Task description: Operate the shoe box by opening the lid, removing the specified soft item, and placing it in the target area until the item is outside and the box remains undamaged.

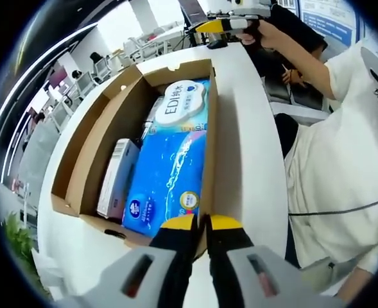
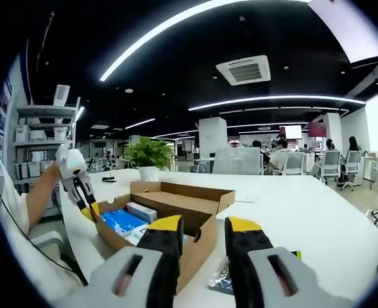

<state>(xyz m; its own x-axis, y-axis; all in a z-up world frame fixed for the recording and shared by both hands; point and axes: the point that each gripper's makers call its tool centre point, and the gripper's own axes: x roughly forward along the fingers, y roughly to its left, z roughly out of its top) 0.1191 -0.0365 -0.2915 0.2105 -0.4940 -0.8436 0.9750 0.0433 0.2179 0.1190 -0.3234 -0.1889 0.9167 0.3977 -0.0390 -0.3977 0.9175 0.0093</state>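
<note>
Your shoe box (image 1: 92, 147) sits open on the white table (image 1: 249, 147), its long axis running away from your left gripper (image 1: 200, 223) toward the far edge, with the lid flap folded out along the left side. Inside, the blue soft pack (image 1: 169, 167) lies flat along the same axis, its white oval label at the far end and a round seal at the end nearest you; a slim white carton (image 1: 117, 176) lies beside it against the left wall. Your left gripper's jaws stand clenched together at the box's near right corner, just over the near end of the blue pack; you cannot tell from here whether they pinch the cardboard edge. In the right gripper view, your right gripper (image 2: 205, 234) hangs with its jaws parted and nothing between them, above the box's opposite end wall, and a printed booklet (image 2: 222, 277) lies on the table beneath it. A potted plant (image 2: 149, 157) stands on the table beyond the box.
</note>
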